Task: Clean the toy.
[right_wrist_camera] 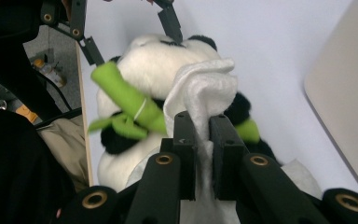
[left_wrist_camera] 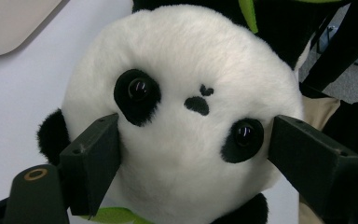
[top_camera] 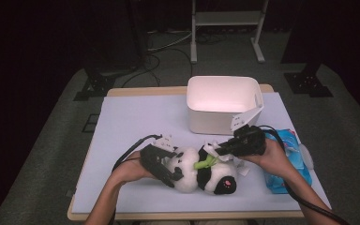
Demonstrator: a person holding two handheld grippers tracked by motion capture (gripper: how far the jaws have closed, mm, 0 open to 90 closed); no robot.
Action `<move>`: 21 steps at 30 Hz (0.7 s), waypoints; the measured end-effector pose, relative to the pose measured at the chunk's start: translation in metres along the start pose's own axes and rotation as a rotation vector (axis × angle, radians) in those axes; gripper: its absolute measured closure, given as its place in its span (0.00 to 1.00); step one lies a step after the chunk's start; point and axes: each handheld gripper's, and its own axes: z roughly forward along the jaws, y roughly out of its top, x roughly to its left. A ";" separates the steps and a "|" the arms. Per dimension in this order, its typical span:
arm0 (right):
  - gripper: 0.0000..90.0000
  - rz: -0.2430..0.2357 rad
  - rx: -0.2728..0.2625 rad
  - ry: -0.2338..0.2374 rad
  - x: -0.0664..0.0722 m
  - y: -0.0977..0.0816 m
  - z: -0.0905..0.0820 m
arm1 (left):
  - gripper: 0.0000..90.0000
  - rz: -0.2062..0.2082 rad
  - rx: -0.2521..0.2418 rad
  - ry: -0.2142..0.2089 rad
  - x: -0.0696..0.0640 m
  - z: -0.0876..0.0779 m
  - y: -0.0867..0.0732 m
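A black-and-white panda plush (top_camera: 213, 177) lies on its back on the pale mat (top_camera: 136, 117), a green bamboo stalk (top_camera: 205, 162) across its chest. My left gripper (top_camera: 174, 168) is shut on the panda's head; in the left gripper view both jaws of the left gripper (left_wrist_camera: 200, 158) press the sides of the panda's face (left_wrist_camera: 186, 121). My right gripper (top_camera: 219, 151) comes in from the right above the panda's belly. It is shut on a fold of white cloth (right_wrist_camera: 205, 88), which stands up from between the jaws of the right gripper (right_wrist_camera: 203, 123), beside the bamboo stalk (right_wrist_camera: 130, 100).
A white plastic bin (top_camera: 222, 110) stands just behind the panda. A blue wipes packet (top_camera: 286, 164) lies under my right forearm near the mat's right edge. The bin's wall (right_wrist_camera: 349, 93) is close on the right in the right gripper view. Black stands and cables sit beyond the table.
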 end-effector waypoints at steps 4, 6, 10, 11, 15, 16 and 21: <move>0.91 -0.011 0.023 -0.001 -0.002 0.008 0.010 | 0.19 0.004 0.001 0.005 -0.001 0.000 0.000; 0.91 -0.007 0.033 -0.001 -0.004 0.007 0.013 | 0.19 0.006 0.004 0.006 -0.001 0.000 0.000; 0.91 0.018 0.041 0.002 -0.007 -0.001 0.015 | 0.19 0.006 0.001 0.004 -0.001 0.000 0.001; 0.91 0.022 0.044 0.001 -0.008 -0.004 0.015 | 0.19 0.005 -0.003 0.007 -0.001 0.000 0.002; 0.91 0.046 0.047 -0.008 -0.009 -0.016 0.010 | 0.19 0.007 -0.004 -0.001 -0.004 0.003 0.006; 0.91 0.051 0.044 -0.010 -0.010 -0.019 0.009 | 0.19 0.012 -0.002 -0.005 -0.005 0.004 0.008; 0.91 0.070 0.041 -0.016 -0.013 -0.031 0.001 | 0.19 0.031 0.011 -0.004 -0.008 0.008 0.015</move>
